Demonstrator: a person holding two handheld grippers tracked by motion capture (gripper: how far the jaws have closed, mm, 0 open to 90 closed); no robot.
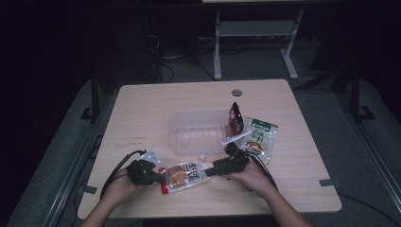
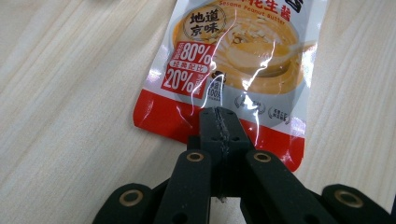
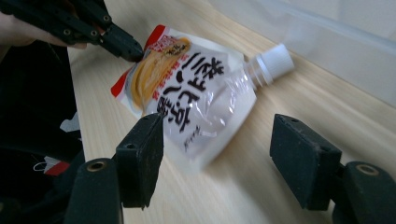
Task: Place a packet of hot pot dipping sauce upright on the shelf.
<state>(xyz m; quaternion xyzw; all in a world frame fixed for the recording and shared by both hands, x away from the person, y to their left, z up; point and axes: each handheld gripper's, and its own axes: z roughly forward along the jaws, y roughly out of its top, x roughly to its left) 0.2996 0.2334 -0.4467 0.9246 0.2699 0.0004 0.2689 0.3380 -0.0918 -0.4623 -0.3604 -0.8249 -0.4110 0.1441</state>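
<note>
Two tongs on sauce pouch (image 1: 183, 176): left tongs (image 2: 219, 122) clamp red bottom edge; right tongs (image 3: 217, 154) wide, nearest capped spout end, pouch lengthwise ahead.

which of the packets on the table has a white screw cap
The sesame paste pouch between the grippers; the green packet and dark red packet by the tub have none.

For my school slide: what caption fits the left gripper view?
Left gripper pinches sauce pouch on wooden table.

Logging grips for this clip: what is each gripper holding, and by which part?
The left gripper pinches the sauce pouch by its red bottom edge. The right gripper stands open, holding nothing.
</note>
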